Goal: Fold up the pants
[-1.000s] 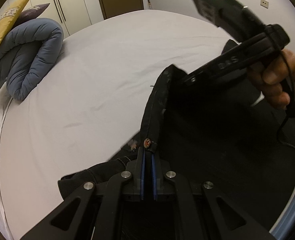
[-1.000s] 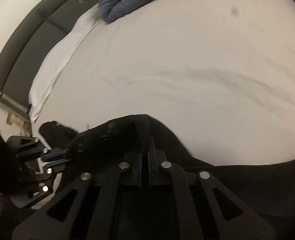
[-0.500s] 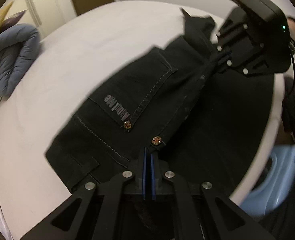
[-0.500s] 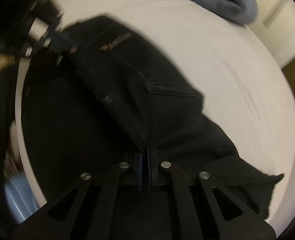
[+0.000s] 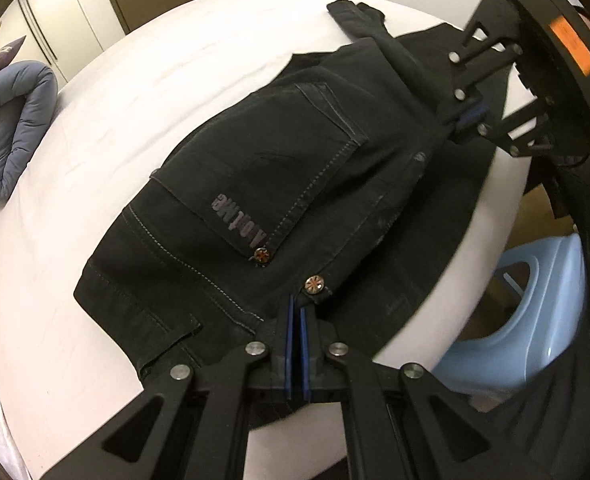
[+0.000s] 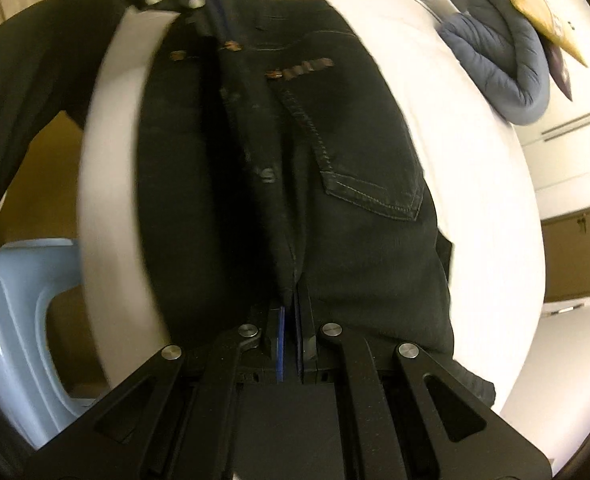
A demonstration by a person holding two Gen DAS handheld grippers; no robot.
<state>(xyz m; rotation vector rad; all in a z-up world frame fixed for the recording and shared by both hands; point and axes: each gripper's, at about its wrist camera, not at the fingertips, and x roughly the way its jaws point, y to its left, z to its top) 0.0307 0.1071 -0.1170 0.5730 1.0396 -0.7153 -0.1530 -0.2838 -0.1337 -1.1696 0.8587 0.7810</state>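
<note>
Currently the black pants (image 5: 279,184) are spread on the bed (image 5: 143,60), waistband held taut between both tools: left tool (image 5: 297,312) clamped at 6 o'clock, right tool (image 5: 469,117) at 2 o'clock, presumably to align the halves.

Hidden or cut off:
- Pants (image 5: 263,184): lower legs drop past the bed (image 5: 95,128) edge, out of sight; grey lettering on the pocket (image 5: 243,216) is not legible.
- Light blue stool (image 5: 535,320): partly behind the mattress edge.
- Yellow cushion (image 6: 535,12): cropped by the frame.
- Right wrist view: near mattress edge motion-smeared; the rivets (image 6: 231,46) are probably metal.
</note>
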